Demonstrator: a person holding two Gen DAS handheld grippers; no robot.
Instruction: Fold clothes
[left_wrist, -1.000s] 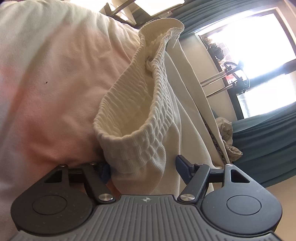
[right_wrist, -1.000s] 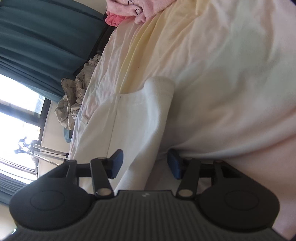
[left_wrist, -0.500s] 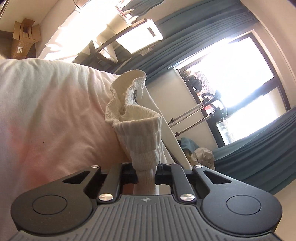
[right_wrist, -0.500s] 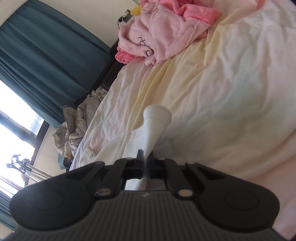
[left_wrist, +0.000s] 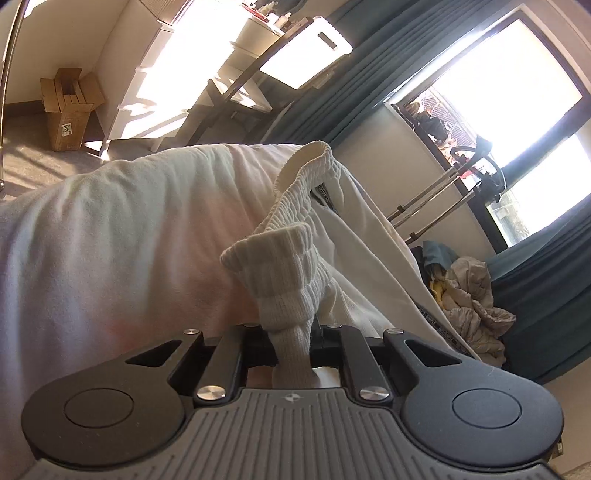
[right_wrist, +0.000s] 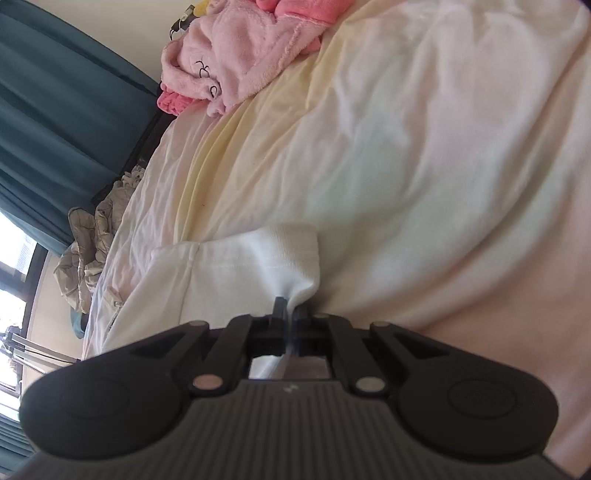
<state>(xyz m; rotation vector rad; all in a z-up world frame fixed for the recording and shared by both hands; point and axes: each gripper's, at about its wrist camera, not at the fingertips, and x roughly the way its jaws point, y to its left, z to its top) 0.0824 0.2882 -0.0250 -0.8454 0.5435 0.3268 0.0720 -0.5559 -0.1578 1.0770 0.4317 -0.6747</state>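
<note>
White trousers (left_wrist: 354, 258) lying on bed (right_wrist: 424, 147). Your left gripper (left_wrist: 293, 332) is clamping ribbed waistband (left_wrist: 288, 266); right gripper (right_wrist: 291, 317) is pinching hem corner (right_wrist: 295, 251). You are holding both ends, likely for lifting into fold.

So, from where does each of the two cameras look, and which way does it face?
Left wrist: on the left hand-held gripper, facing along the bed toward the window; its fingers pinch the white garment's ribbed waistband.
Right wrist: on the right hand-held gripper, facing across the bed toward a pink robe; it pinches a smooth hem.
Shared: the white garment, bed sheet, teal curtains.
</note>
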